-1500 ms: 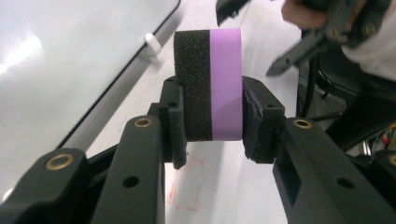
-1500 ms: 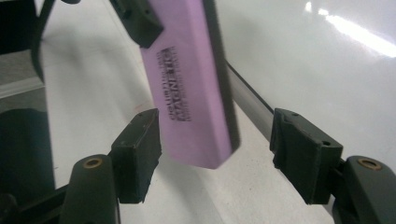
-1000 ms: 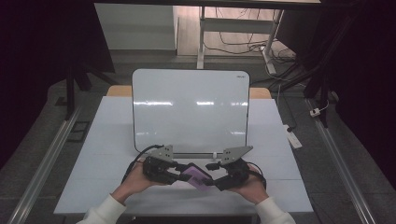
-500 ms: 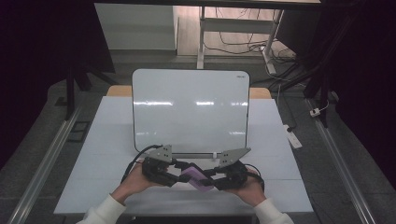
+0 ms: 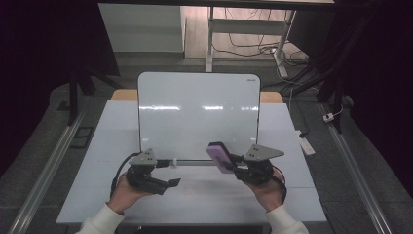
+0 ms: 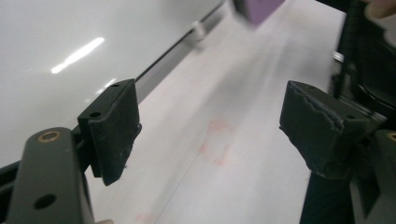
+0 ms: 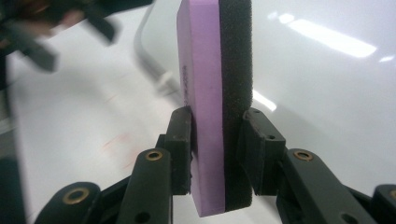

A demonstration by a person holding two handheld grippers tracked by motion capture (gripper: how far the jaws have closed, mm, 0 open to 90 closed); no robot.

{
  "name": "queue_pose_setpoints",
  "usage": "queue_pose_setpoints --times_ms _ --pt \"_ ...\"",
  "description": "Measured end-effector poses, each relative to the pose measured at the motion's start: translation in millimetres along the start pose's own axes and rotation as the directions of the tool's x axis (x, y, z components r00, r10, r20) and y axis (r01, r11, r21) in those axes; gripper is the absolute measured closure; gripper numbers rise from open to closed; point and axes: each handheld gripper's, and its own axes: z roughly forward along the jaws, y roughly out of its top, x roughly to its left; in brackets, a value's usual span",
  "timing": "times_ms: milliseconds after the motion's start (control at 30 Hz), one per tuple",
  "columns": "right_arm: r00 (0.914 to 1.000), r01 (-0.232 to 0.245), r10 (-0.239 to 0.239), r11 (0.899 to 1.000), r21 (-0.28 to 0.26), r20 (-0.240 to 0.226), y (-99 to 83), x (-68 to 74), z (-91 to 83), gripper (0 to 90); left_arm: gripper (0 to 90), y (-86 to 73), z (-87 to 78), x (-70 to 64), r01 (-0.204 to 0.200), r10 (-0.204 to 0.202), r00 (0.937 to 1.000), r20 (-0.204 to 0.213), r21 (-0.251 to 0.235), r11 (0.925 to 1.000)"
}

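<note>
Purple eraser (image 7: 215, 107) sits clamped upright in my right hand-held gripper (image 5: 233, 165), felt side toward the whiteboard (image 5: 197, 114) just ahead, while my left hand-held gripper (image 5: 170, 183) hangs open, empty.

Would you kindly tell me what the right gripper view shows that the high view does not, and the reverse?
The right gripper view alone reveals the eraser's two layers, purple body and black felt pad, pinched between its jaws. The high view alone takes in the whole whiteboard, both of the person's hands, the left hand-held gripper with its jaws apart, and the floor beyond. Both show the right hand-held gripper holding the eraser at the whiteboard's lower edge, above the white table.
</note>
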Motion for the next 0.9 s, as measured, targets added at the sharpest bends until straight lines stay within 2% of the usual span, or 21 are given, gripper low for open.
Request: queue_pose_setpoints --times_ms 33,67,100,133,167,200,233,267,300,333,367,400,433,467,567,633,733,767,800,900 --pt "1.0 0.0 0.0 1.0 0.0 0.0 0.0 0.0 0.0 65.0 21.0 0.0 0.0 0.0 0.0 0.0 1.0 0.0 0.0 1.0" --pt "0.9968 0.008 -0.006 1.0 -0.025 0.08 5.5 -4.8 -6.1 65.0 21.0 -9.4 -8.4 2.0 0.02 -0.02 0.9994 -0.027 -0.001 0.9998" --pt "0.9947 0.009 -0.007 1.0 -0.027 0.103 7.4 -6.8 -7.7 65.0 21.0 -9.4 -8.4 2.0 0.02 -0.02 0.9994 -0.027 -0.001 0.9998" --pt "0.9921 0.004 0.0 0.999 -0.032 0.125 9.8 -10.0 -9.1 65.1 20.9 -18.8 -16.8 3.8 0.043 -0.043 0.9978 -0.051 -0.003 0.9991" --pt "0.989 -0.005 0.011 0.999 -0.037 0.147 12.2 -13.3 -10.4 65.1 20.8 -18.8 -16.8 3.8 0.043 -0.043 0.9978 -0.051 -0.003 0.9991" --pt "0.9858 -0.014 0.021 0.999 -0.042 0.166 14.7 -16.8 -11.1 65.1 20.6 -27.5 -24.8 5.5 0.065 -0.065 0.9951 -0.074 -0.008 0.9979" --pt "0.9858 -0.014 0.021 0.999 -0.042 0.166 14.7 -16.8 -11.1 65.1 20.6 -27.5 -24.8 5.5 0.065 -0.065 0.9951 -0.074 -0.008 0.9979" --pt "0.975 -0.022 0.031 0.999 -0.043 0.22 20.3 -23.8 -11.9 65.2 20.6 -35.9 -32.3 7.0 0.079 -0.08 0.9925 -0.093 -0.012 0.9968" --pt "0.975 -0.022 0.031 0.999 -0.043 0.22 20.3 -23.8 -11.9 65.2 20.6 -35.9 -32.3 7.0 0.079 -0.08 0.9925 -0.093 -0.012 0.9968" --pt "0.96 -0.036 0.049 0.998 -0.051 0.276 27.2 -30.9 -13.4 65.2 20.6 -44.7 -39.4 8.4 0.085 -0.086 0.9896 -0.115 -0.011 0.9963" --pt "0.9514 -0.039 0.056 0.997 -0.062 0.303 30.9 -34.2 -14.4 65.1 20.5 -44.7 -39.4 8.4 0.085 -0.086 0.9896 -0.115 -0.011 0.9963" --pt "0.9414 -0.036 0.057 0.997 -0.069 0.332 34.7 -37.4 -15.2 65.1 20.5 -53.6 -45.7 9.3 0.097 -0.097 0.985 -0.143 -0.011 0.9953" --pt "0.9414 -0.036 0.057 0.997 -0.069 0.332 34.7 -37.4 -15.2 65.1 20.5 -53.6 -45.7 9.3 0.097 -0.097 0.985 -0.143 -0.011 0.9953" --pt "0.9171 -0.026 0.052 0.997 -0.071 0.395 42.5 -43.9 -16.5 65.1 20.5 -61.8 -50.5 10.8 0.109 -0.11 0.9804 -0.163 -0.013 0.994" --pt "0.8838 -0.036 0.07 0.996 -0.084 0.463 53.0 -53.8 -17.3 65.1 20.5 -68.2 -53.9 12.9 0.123 -0.123 0.9775 -0.171 -0.014 0.9923" --pt "0.8667 -0.047 0.083 0.995 -0.086 0.492 59.5 -60.2 -16.2 65.0 20.5 -72.5 -56.1 15.1 0.133 -0.134 0.975 -0.177 -0.014 0.991" --pt "0.8465 -0.062 0.096 0.995 -0.083 0.524 69.1 -67.6 -11.3 65.0 20.5 -77.1 -58.4 17.9 0.146 -0.146 0.9722 -0.183 -0.014 0.9892" --pt "0.8465 -0.062 0.096 0.995 -0.083 0.524 69.1 -67.6 -11.3 65.0 20.5 -77.1 -58.4 17.9 0.146 -0.146 0.9722 -0.183 -0.014 0.9892" --pt "0.8262 -0.059 0.085 0.996 -0.065 0.557 76.2 -71.2 -6.7 64.9 20.5 -78.1 -59.2 18.8 0.148 -0.149 0.9713 -0.186 -0.017 0.9888" --pt "0.8058 -0.064 0.081 0.997 -0.05 0.587 85.7 -77.6 -0.9 64.8 20.5 -78.5 -60.0 19.7 0.147 -0.148 0.9712 -0.187 -0.018 0.989"
